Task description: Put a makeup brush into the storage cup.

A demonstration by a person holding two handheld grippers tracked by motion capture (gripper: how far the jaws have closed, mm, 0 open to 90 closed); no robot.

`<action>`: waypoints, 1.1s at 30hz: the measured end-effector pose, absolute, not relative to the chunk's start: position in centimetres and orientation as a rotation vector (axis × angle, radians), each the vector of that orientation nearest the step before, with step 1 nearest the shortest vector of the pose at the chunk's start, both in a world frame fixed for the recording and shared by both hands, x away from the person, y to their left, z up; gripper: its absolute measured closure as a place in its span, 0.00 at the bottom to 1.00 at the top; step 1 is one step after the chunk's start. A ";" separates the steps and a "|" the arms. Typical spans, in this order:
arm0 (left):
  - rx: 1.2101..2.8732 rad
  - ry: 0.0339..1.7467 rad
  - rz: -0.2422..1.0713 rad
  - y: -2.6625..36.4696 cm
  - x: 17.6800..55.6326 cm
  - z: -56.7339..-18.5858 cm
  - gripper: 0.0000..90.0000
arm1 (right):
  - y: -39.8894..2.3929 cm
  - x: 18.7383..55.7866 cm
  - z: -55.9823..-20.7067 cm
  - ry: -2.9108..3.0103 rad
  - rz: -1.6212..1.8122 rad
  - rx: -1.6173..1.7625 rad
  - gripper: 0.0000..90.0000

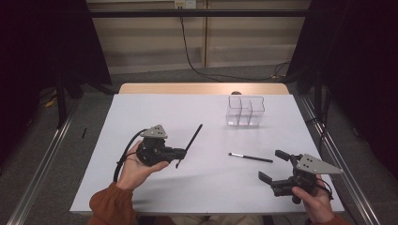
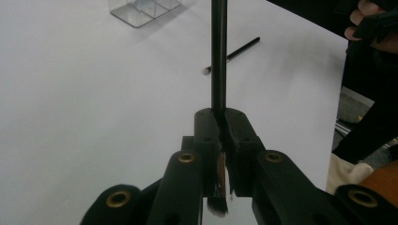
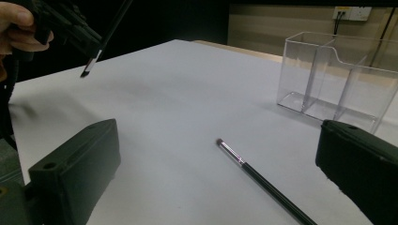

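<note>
High view, left gripper (image 1: 181, 152) clamping unmarked brush (image 1: 191, 142)

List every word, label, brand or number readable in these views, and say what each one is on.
None can be read. The brush in the left claw, the brush on the table, the clear box and both claws carry no visible print. The wall socket is too small to tell.

White table (image 1: 155, 108): brush (image 1: 250, 157), clear organizer (image 1: 245, 111)

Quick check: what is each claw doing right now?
Left claw: closed on a makeup brush, held off the table.
Right claw: open, holding nothing; a second brush lies ahead.
</note>
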State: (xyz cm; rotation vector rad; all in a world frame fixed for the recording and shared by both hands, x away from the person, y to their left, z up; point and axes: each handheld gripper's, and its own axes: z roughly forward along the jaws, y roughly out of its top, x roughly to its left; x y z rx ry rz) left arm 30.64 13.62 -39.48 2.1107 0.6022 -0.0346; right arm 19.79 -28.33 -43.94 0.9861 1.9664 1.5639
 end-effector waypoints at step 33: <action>2.293 0.471 -0.135 9.9 29.1 -38.7 0.94 | -23.3 22.4 -41.9 2.208 1.634 0.879 0.00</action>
